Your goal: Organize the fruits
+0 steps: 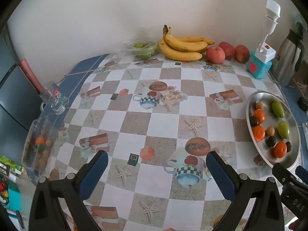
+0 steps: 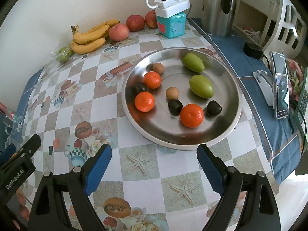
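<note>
A round steel plate (image 2: 221, 73) (image 1: 257, 98) holds three tangerines (image 2: 191, 115), two green fruits (image 2: 201, 86), two tan round fruits (image 2: 171, 93) and several dark plums (image 2: 174, 107). My right gripper (image 2: 155, 154) is open just short of the plate's near rim, nothing between its blue pads. My left gripper (image 1: 156, 160) is open over the middle of the table, the plate to its right. A clear box (image 1: 37, 144) with small tan and orange fruits sits at the table's left edge. Bananas (image 1: 182, 47), three apples (image 1: 215, 54) and bagged green fruit (image 1: 144, 48) line the wall.
A glass mug (image 1: 54, 100) stands at the left edge behind the clear box. A teal box with a white switch unit (image 2: 171, 9), a steel kettle (image 2: 219, 7) and a phone on a stand (image 2: 281, 84) sit at the back right and right.
</note>
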Tool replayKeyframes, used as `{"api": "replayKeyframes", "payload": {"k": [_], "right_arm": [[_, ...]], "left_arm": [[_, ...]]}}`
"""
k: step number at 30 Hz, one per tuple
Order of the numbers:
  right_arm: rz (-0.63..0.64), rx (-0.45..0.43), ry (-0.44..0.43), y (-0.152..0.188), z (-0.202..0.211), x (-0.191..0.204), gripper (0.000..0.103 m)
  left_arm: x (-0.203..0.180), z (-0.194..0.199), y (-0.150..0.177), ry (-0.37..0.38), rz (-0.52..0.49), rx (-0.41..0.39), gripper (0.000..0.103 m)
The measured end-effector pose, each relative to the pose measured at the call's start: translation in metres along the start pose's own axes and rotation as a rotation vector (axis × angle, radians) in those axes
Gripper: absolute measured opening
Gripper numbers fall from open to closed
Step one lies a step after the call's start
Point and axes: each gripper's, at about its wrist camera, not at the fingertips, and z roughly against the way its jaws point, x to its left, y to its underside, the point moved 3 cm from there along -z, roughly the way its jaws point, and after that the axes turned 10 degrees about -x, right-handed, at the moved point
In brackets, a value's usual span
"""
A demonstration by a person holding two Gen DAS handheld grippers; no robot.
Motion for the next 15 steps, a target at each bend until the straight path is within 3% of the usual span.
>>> {"api": "replayKeyframes", "payload": {"k": [15], "right_arm": [[0.001, -0.019, 0.007, -0.0012, 0.004, 0.0009, 0.09]], "left_arm": [[0.001, 0.0013, -0.0009, -0.005, 0.009, 0.019, 0.103]]}}
